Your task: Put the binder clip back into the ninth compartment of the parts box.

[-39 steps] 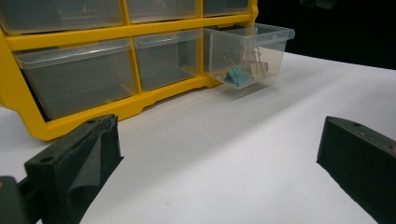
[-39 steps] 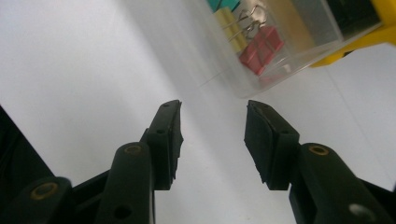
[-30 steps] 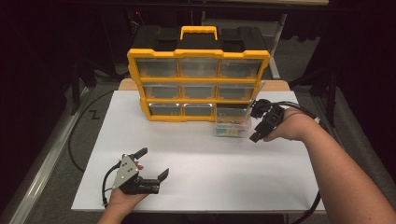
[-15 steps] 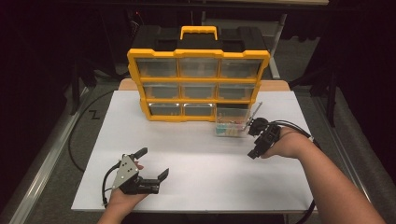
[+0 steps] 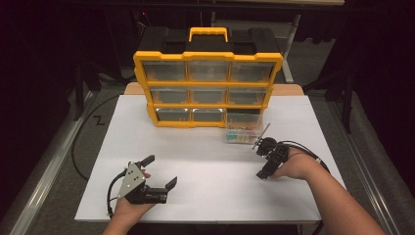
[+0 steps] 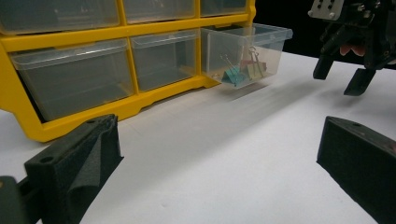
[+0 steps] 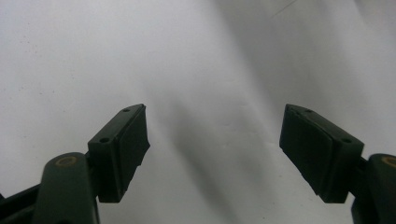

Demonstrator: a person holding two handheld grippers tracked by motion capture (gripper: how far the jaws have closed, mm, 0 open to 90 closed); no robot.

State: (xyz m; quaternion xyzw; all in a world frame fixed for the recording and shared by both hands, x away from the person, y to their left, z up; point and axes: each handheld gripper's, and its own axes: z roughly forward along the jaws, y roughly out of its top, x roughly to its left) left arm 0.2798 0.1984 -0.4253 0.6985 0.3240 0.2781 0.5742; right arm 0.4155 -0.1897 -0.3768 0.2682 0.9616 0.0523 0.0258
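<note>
At the near edge of the white surface [image 5: 205,161], the left gripper [image 5: 159,172] rests with fingers spread wide and empty. Farther right, the right gripper [image 5: 263,159] points down at the surface, fingers likewise apart, holding nothing. Just beyond it, a clear plastic drawer [image 5: 243,129] of coloured binder clips [image 6: 242,71] juts from the yellow-framed organiser cabinet [image 5: 208,88].

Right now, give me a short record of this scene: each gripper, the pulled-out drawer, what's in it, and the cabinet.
left gripper: open, empty, low over the table's near left
right gripper: open, empty, jaws pointing down at the white table
drawer: clear, pulled out of the bottom-right slot
contents: coloured binder clips
cabinet: yellow frame, other drawers shut
</note>
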